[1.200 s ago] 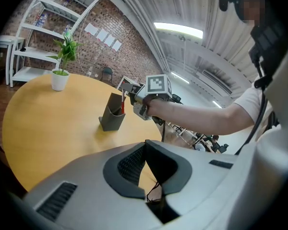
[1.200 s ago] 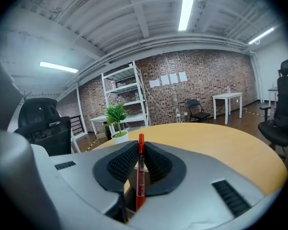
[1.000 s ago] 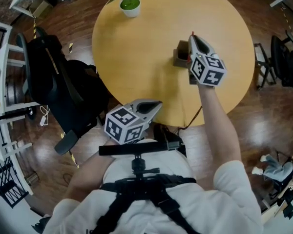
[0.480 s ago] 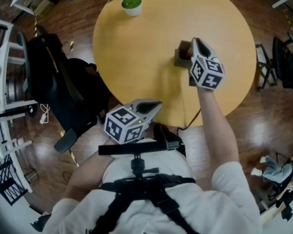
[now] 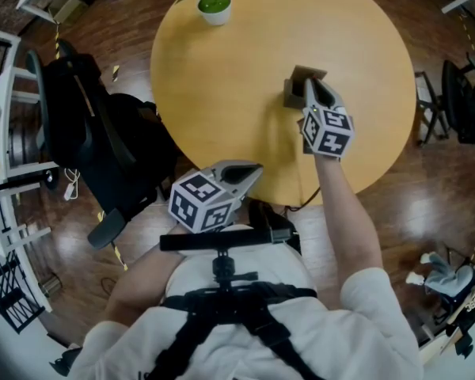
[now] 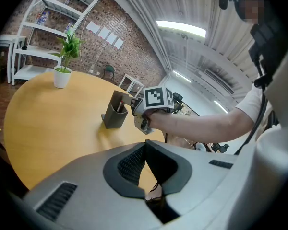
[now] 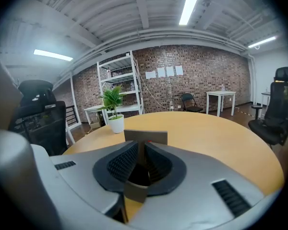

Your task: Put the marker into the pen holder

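A dark pen holder [image 5: 293,94] with a tall back wall stands right of centre on the round yellow table [image 5: 222,93]. My right gripper [image 5: 310,85] hovers right over its mouth, shut on the marker. Of the marker only a red bit [image 7: 150,141] shows at the jaw tips, against the holder's back wall [image 7: 145,136]. In the left gripper view the holder [image 6: 113,118] stands just left of the right gripper [image 6: 133,107], and a dark reddish stick [image 6: 119,108] leans in its mouth. My left gripper [image 5: 257,170] hangs shut and empty at the table's near edge, close to my body.
A potted plant [image 5: 212,5] in a white pot stands at the table's far edge. A black office chair [image 5: 87,133] is on the floor to the left, and more chairs [image 5: 459,101] are to the right. White shelving [image 7: 116,87] lines the brick wall.
My right gripper has sunk and slid left onto the holder. The marker's red end, which stood above the jaws, no longer shows from above. The left gripper has stayed put.
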